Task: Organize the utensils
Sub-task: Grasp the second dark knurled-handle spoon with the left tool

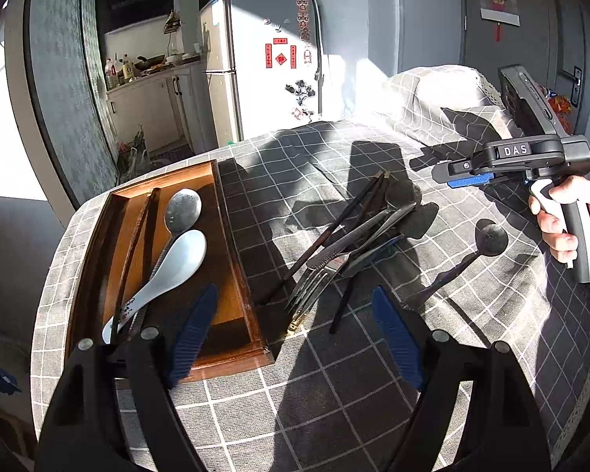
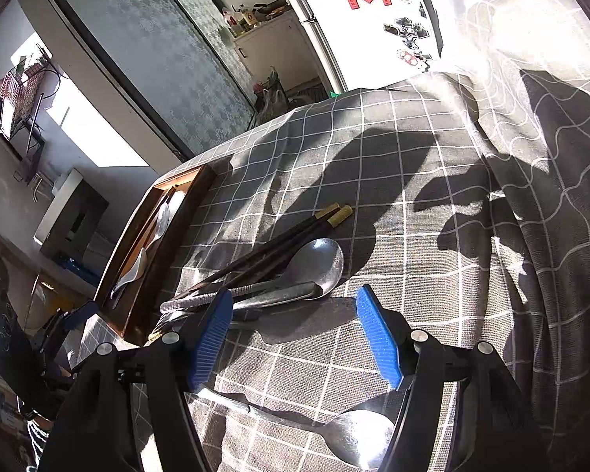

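Observation:
A wooden tray (image 1: 232,271) on the checked tablecloth holds a metal spoon (image 1: 183,206), a white ceramic spoon (image 1: 177,263) and dark chopsticks (image 1: 137,244). Right of it lies a heap of utensils: chopsticks (image 1: 346,216), a fork (image 1: 314,283) and metal handles. A lone metal spoon (image 1: 487,242) rests further right. My left gripper (image 1: 291,334) hangs open over the tray's near corner, nothing between its pads. My right gripper (image 2: 295,334) is open above the cloth, just short of the heap's big spoon (image 2: 318,263); another spoon (image 2: 354,436) lies under it. The tray (image 2: 137,275) sits to its left.
A bunched fold of the cloth (image 1: 432,94) rises at the table's far right. A person's hand (image 1: 562,220) holds the right gripper's handle (image 1: 511,165). A fridge (image 1: 263,59) and kitchen counter stand beyond the table's far edge.

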{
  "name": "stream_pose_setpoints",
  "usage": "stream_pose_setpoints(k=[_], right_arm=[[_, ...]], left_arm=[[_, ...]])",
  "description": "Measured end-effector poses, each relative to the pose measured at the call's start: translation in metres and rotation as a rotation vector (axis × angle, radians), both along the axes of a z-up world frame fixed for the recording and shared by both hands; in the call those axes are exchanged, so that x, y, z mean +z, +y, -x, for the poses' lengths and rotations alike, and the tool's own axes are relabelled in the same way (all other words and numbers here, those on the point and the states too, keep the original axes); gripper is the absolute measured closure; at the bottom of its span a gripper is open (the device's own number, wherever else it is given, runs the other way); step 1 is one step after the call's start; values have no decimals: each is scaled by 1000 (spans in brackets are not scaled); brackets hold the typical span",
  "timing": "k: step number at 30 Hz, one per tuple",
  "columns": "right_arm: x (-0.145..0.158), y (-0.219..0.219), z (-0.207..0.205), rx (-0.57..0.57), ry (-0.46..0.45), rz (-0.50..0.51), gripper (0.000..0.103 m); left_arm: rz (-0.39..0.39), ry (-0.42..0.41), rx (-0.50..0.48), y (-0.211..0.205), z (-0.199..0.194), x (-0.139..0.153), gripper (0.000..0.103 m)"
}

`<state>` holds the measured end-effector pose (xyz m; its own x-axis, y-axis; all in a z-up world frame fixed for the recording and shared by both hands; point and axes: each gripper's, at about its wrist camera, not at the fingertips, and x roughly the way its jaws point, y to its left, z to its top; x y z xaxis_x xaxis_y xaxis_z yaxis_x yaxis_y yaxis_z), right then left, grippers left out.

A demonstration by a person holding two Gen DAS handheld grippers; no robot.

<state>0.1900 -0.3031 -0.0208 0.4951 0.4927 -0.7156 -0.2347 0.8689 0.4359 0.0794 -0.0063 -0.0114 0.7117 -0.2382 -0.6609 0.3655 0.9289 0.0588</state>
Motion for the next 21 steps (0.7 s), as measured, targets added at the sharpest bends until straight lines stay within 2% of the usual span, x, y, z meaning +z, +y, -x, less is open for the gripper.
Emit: stream_pose_setpoints(k=[4,9,10,14,17,21], right_arm=[[-16,1,-22,-5,21,21,47],[-27,6,-38,5,29,17,71],[-28,7,-39,21,34,1,79],[-27,11,-37,39,-5,34,96],[-15,5,-30,32,-94,22,99],[14,2,-15,83,-250,-5,101]], left_arm=[[-28,16,-43,-24,-7,-9,20],[-23,46,-52,-31,-24,-18,20],[-23,49,-53,-32,-27,-19,20],[-23,58,-54,-31,-39,-23,20],[-21,69,-62,-32,-48,-27,20],[-8,72,-71,-32,-54,-29,20]])
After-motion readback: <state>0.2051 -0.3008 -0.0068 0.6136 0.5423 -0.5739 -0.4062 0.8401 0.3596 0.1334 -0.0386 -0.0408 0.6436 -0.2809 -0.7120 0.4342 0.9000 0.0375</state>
